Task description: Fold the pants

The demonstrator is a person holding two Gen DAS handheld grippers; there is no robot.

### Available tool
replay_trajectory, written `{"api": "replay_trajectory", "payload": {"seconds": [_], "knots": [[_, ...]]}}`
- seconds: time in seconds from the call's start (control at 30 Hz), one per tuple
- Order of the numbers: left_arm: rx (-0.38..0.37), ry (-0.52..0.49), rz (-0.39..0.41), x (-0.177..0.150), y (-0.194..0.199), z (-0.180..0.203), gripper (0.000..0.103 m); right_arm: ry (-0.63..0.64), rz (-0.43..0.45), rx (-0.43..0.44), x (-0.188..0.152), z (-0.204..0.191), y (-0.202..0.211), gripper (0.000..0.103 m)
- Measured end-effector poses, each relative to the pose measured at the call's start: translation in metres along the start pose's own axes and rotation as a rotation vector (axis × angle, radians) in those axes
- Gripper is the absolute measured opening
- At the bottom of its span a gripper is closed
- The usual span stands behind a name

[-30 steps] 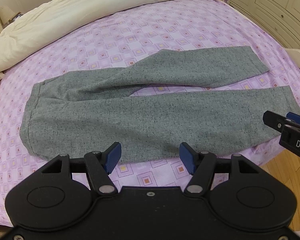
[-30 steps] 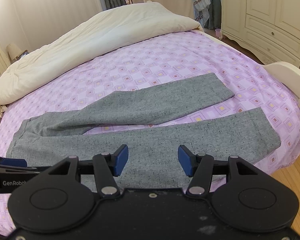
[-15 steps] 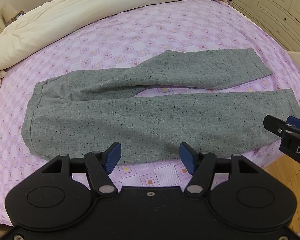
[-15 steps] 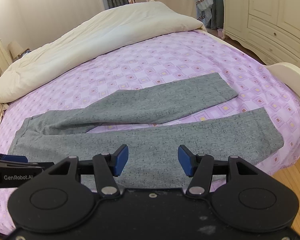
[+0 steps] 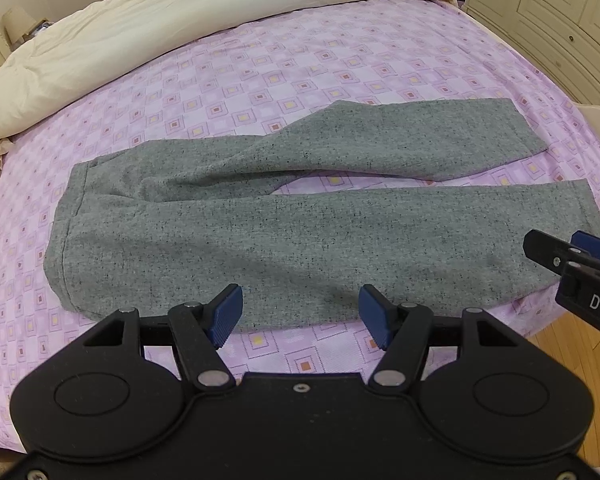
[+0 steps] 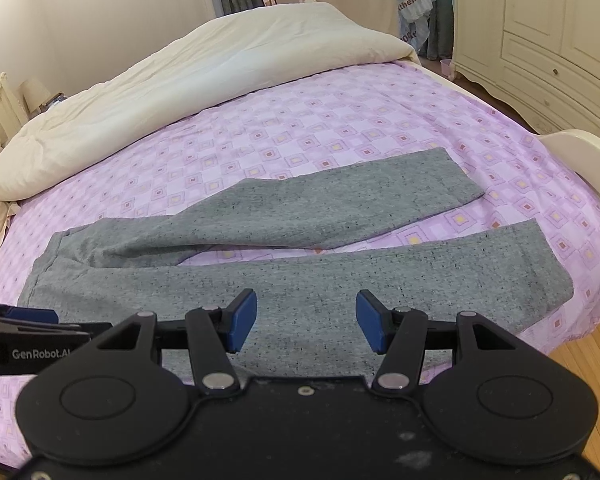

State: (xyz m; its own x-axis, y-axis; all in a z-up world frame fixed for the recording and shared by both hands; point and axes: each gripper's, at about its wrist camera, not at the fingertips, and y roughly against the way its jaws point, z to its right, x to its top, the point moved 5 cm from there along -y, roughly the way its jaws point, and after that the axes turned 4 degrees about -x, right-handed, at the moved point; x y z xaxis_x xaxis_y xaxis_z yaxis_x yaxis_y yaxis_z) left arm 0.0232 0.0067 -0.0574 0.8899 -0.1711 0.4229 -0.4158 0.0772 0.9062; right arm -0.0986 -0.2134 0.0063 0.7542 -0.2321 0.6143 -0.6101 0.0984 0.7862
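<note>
Grey speckled pants [image 5: 260, 236] lie flat across the bed, waistband at the left, both legs running right and spread in a narrow V. In the right wrist view the same pants [image 6: 300, 280] fill the near part of the bed. My left gripper [image 5: 300, 316] hovers open over the near edge of the front leg, nothing between its blue pads. My right gripper [image 6: 306, 324] is open too, above the middle of the front leg. The right gripper also shows at the right edge of the left wrist view [image 5: 572, 256], near the front leg's cuff.
The bed carries a purple patterned sheet [image 5: 300, 64]. A cream duvet [image 6: 180, 92] is bunched along the far side. White wardrobes [image 6: 540, 40] stand at the right, a wood floor [image 6: 596, 352] lies beside the bed, and its cream footboard [image 6: 580, 148] curves at the right.
Both views have shifted slightly, so the pants sit a little lower and farther off in the left wrist view. The pants have not moved and both grippers stay open.
</note>
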Motion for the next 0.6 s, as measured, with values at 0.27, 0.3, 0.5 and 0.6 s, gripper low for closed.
{"api": "replay_trajectory", "payload": {"seconds": [0.27, 0.3, 0.5, 0.6], "knots": [[-0.006, 0.001, 0.001, 0.000, -0.001, -0.002, 0.066, 0.013, -0.002, 0.003, 0.001, -0.005, 0.000, 0.058], [-0.006, 0.002, 0.001, 0.000, -0.001, -0.002, 0.066, 0.014, -0.002, 0.004, 0.002, -0.006, 0.000, 0.058], [-0.016, 0.017, 0.006, -0.005, -0.007, -0.024, 0.066, 0.030, -0.017, 0.012, -0.001, -0.015, -0.003, 0.058], [-0.010, 0.050, 0.008, -0.016, -0.015, -0.057, 0.067, 0.057, -0.034, 0.016, -0.007, -0.030, -0.006, 0.058]]}}
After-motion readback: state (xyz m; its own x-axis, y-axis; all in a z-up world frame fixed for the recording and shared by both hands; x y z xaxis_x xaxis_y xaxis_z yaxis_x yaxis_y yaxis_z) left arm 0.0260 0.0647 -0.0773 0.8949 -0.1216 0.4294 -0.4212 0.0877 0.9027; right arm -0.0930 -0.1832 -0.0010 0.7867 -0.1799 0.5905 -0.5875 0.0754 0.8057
